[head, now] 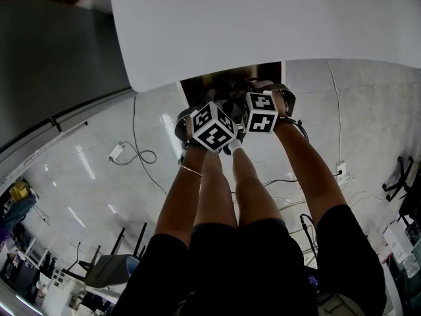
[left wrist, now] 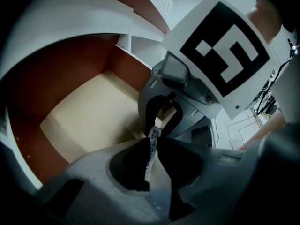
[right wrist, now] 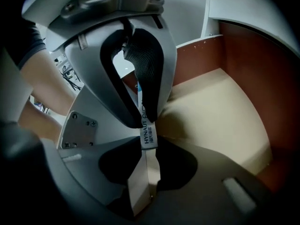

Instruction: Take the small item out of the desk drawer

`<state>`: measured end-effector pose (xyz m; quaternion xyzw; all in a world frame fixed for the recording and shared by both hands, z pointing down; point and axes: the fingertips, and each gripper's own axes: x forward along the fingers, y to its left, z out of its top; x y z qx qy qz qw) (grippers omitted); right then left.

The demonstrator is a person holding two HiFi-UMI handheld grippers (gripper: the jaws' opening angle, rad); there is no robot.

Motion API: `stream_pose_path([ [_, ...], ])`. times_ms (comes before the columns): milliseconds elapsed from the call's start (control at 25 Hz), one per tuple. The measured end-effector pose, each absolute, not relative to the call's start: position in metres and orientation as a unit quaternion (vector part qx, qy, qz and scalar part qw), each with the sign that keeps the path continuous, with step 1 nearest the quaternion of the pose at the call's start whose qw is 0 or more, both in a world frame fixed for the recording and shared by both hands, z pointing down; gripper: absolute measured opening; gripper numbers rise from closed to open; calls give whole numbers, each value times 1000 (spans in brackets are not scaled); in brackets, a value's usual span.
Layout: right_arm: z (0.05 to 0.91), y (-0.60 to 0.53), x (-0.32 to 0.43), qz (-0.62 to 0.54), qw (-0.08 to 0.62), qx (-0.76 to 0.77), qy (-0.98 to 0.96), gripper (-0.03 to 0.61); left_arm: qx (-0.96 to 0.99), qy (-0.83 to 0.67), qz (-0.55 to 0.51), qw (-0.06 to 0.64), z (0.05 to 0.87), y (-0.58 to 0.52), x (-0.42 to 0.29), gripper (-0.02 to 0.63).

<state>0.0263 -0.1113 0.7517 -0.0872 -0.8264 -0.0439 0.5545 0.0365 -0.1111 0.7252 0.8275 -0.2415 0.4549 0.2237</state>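
Drawer [left wrist: 84,121] is opened, floor seen bare at mid-left. Item [right wrist: 146,135], a thin white strip, is held above it at frame centre, pinched by left gripper [left wrist: 153,142] & right gripper [right wrist: 149,148]. Still to be done: item carried clear.

Office-like room: white desk [head: 263,25], power strip [head: 116,152] on glossy tiled floor [head: 85,176].

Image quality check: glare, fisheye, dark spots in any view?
Head view: strong fisheye bends the desk top, drawer in shadow. Left gripper view: left claw dark, underexposed. Right gripper view: printed strip sharp, corners vignetted.
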Motion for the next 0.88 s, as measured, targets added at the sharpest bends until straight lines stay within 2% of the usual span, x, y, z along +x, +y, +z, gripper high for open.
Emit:
stream_pose_path([
  [120,752,-108,29,-43,556,-91,-825,104,827,-246,449,232,724,-110,37,40],
  [200,752,-108,30,-50,556,-90,-825,103,827,-247,450,229,724,-109,36,-11],
  [880,730,-117,37,-51,555,-55,-829,101,827,-279,423,242,702,-116,26,-6],
])
